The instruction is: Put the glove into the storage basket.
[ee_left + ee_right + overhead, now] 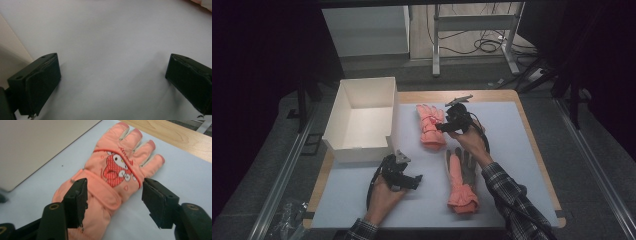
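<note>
**Two Pink Gloves and a White Box**

A person stands at a table with a white mat (362, 205) on it. Each hand holds a black gripper.

The right gripper (447, 126) is over the far pink glove (430, 126). This glove lies near the middle of the mat, just to the right of the white box (362, 117). Its fingers point to the far side. In the right gripper view, the glove (110, 180) has a small red and white cartoon face on its back and a strap across the wrist. The right gripper (113, 195) has its jaws apart, one on each side of the wrist part of the glove. The pads are not pressing on the glove. It is not held.

A second pink glove (460, 180) lies nearer to the person, on the right part of the mat. It has a grey palm side up, and its cuff points to the near edge. It sits just left of the person's right arm in a checked sleeve (512, 200).

The left gripper (404, 175) is near the front corner of the box, low over the mat. In the left gripper view, the left gripper (112, 82) has its jaws wide apart with bare mat between them. It holds nothing.

The box is open on top and sits at the far left of the table.
</note>
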The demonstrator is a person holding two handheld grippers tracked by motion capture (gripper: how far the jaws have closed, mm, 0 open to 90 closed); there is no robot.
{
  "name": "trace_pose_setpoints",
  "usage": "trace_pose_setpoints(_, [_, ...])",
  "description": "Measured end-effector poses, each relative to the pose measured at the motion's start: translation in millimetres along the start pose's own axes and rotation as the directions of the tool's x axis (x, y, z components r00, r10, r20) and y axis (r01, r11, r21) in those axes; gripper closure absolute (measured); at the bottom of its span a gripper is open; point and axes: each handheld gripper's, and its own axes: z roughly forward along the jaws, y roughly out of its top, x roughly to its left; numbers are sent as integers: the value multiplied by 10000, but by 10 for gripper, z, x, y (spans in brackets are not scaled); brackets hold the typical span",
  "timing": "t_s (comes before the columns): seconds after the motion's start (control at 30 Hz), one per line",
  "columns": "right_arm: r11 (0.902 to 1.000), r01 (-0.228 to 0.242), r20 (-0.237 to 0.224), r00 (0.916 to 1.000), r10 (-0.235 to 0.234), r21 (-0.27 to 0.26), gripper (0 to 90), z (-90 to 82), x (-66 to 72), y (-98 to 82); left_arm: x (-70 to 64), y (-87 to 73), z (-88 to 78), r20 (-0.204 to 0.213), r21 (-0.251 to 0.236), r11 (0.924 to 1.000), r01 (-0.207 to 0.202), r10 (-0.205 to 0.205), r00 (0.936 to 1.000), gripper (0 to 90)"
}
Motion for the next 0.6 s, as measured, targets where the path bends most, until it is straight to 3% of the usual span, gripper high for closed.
trace_pose_setpoints(0.27, [9999,74,206,9998,-77,104,408,258,40,180,0,0,0,0,5,10000,-1,1,10000,2])
trace_pose_setpoints(0.47, [9980,-215,509,9985,185,599,295,517,10,227,-2,0,1,7,-15,10000,22,-22,10000,2])
trace_pose_setpoints(0.6, [9958,-116,606,9981,61,909,289,624,-7,198,-2,0,2,6,-22,10000,30,-30,10000,2])
